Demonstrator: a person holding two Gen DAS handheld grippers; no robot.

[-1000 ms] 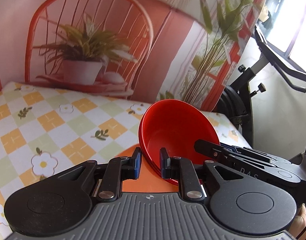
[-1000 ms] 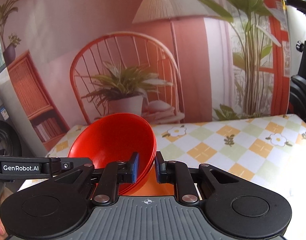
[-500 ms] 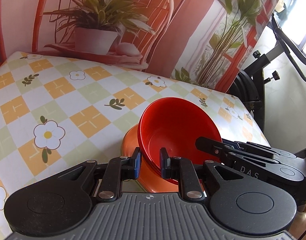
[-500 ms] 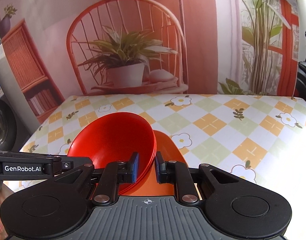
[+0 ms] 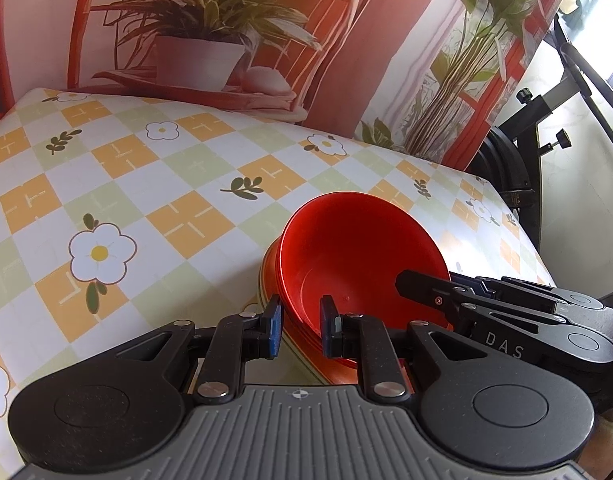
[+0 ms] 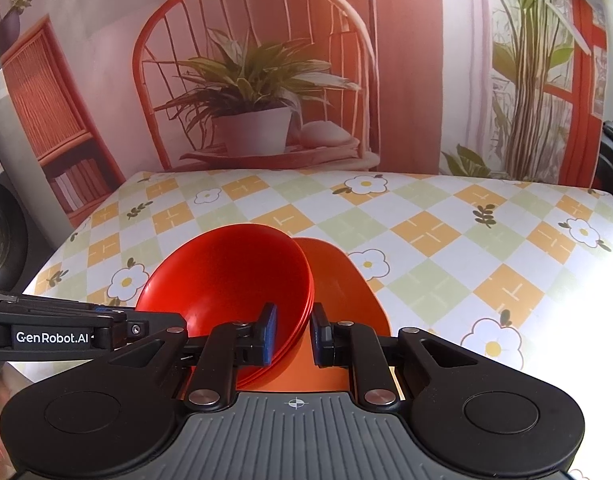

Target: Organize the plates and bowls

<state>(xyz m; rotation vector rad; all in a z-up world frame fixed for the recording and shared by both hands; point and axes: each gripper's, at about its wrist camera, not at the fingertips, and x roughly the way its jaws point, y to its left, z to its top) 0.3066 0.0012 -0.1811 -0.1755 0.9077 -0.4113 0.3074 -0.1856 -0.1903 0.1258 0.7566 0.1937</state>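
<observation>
Right wrist view: checked floral tablecloth (image 6: pixel 426 216), printed chair-and-plant backdrop (image 6: pixel 266 80). Both grippers, right gripper (image 6: pixel 292 334) and left gripper (image 5: pixel 301 326) marked "GenRobot.AI", clamp the stacked glossy red plastic bowls (image 6: pixel 226 276).

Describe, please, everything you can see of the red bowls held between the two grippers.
The red bowls are a nested stack of smooth, glossy, plastic-looking bowls; several rims show layered at the edge, the exact count unclear. The stack is tilted and empty inside. The left gripper and the right gripper each pinch the rim from opposite sides. It sits over an orange plate on the checked floral tablecloth; whether it touches the plate cannot be told.
</observation>
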